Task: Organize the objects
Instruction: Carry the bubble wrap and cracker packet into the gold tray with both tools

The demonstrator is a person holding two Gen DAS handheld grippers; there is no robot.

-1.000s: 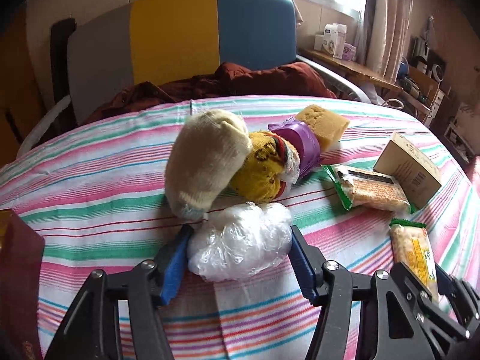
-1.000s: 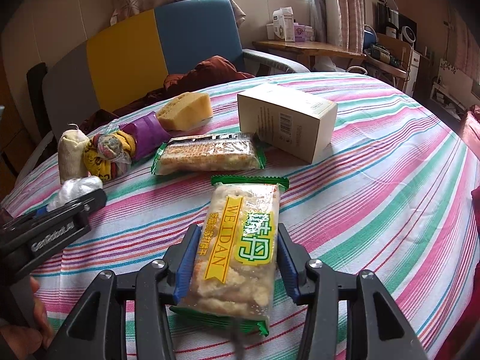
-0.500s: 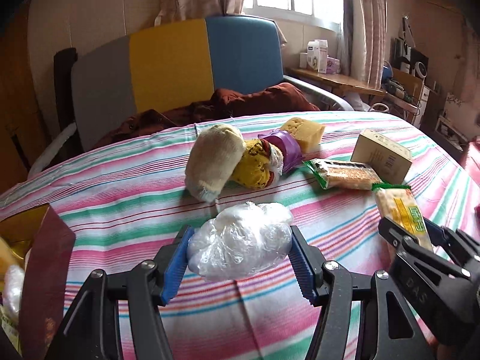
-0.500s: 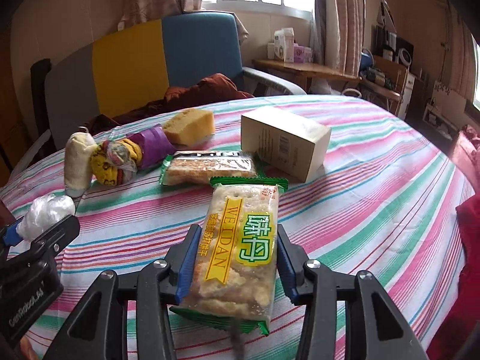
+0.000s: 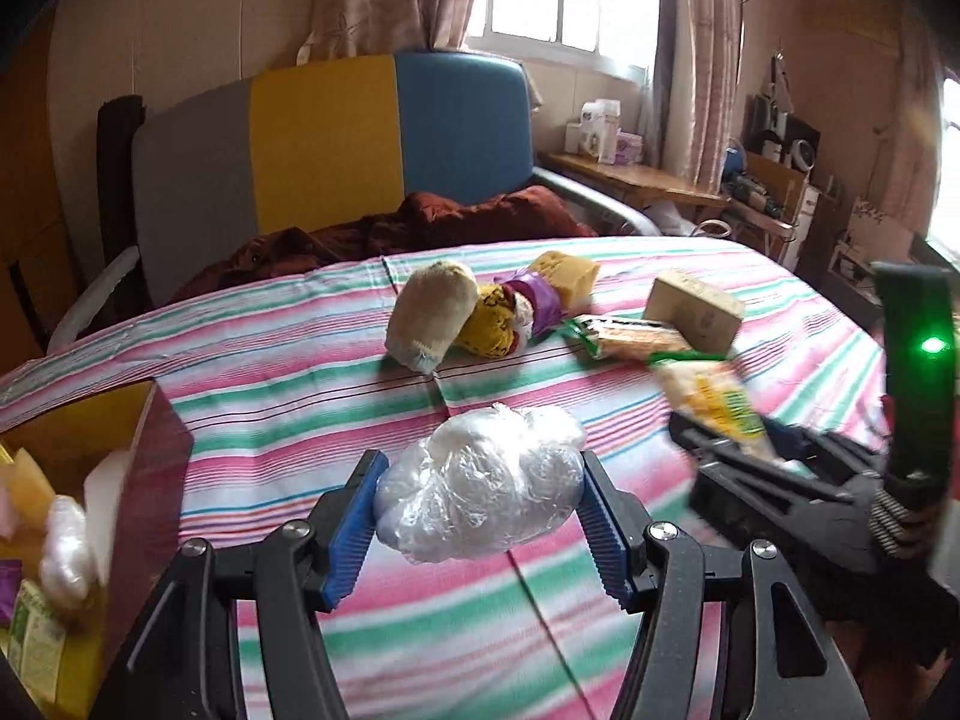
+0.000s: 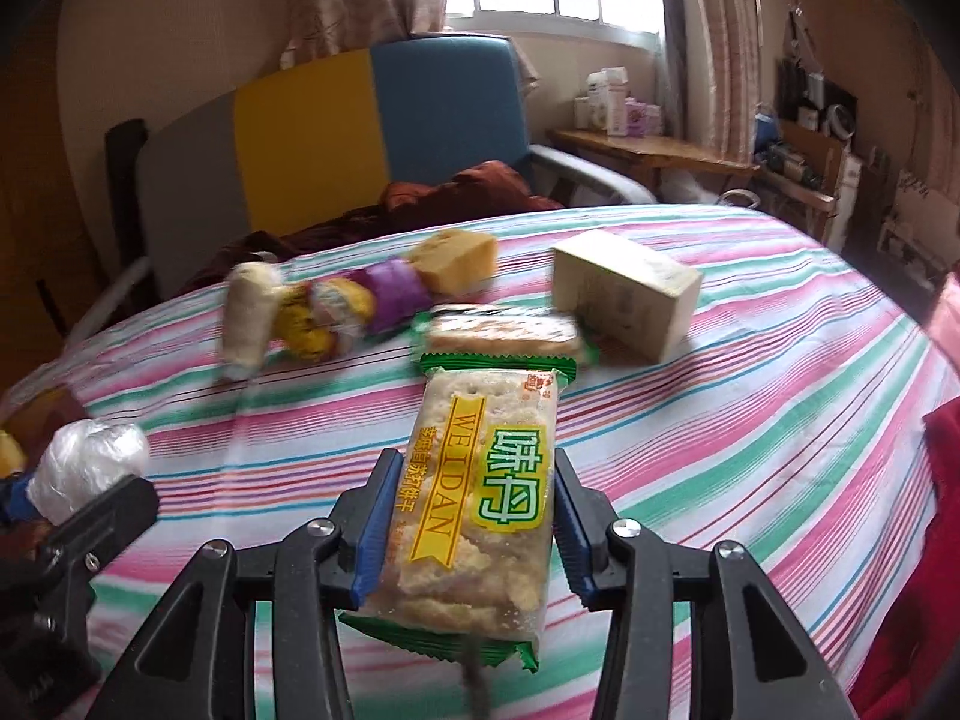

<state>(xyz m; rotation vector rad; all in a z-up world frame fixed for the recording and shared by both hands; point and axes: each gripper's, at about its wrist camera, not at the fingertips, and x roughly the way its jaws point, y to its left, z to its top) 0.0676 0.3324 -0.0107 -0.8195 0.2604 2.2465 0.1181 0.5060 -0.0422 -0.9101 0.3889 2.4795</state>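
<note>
Both grippers loaded: left gripper point(image 5: 480, 516) pinches crumpled clear plastic bag point(image 5: 480, 489), right gripper point(image 6: 468, 516) clamps green-edged cracker packet point(image 6: 480, 480); open brown cardboard box point(image 5: 144, 450) partly filled, six items left on striped tablecloth point(image 5: 300, 360).

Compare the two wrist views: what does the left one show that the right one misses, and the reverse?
Only the left wrist view shows the inside of the open cardboard box, with items in it, at the table's left edge.

Only the right wrist view shows the cracker packet face-on, clamped in the right gripper, print readable.

Both show the plastic-wrapped bundle held in the left gripper, the small carton, the sponge and the striped tablecloth.
</note>
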